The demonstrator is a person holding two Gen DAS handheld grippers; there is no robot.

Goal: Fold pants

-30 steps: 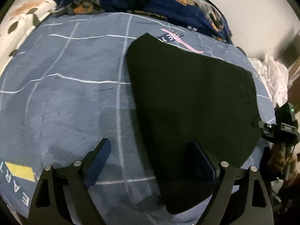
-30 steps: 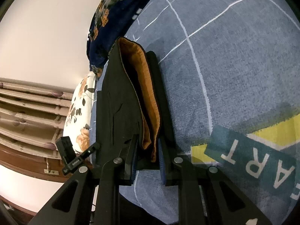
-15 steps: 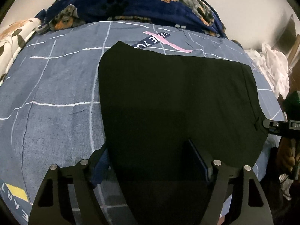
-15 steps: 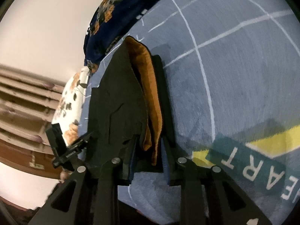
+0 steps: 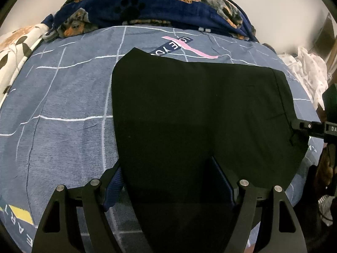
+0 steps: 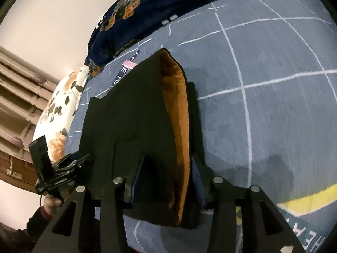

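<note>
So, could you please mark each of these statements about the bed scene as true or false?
1. The folded black pants lie on a blue-grey checked bedsheet. True.
2. The pants have a green lining. False: the orange lining shows at the opening.
3. A dark blue dog-print blanket lies at the far end of the bed. True.
4. The right tool is clamped tight; False: its jaws have just been opening, with fabric between them.
5. The left tool stands open. True.

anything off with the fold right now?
Mostly tidy. One oddity: the black pants gape at the end near the right tool, showing orange lining instead of layers lying flat.
</note>
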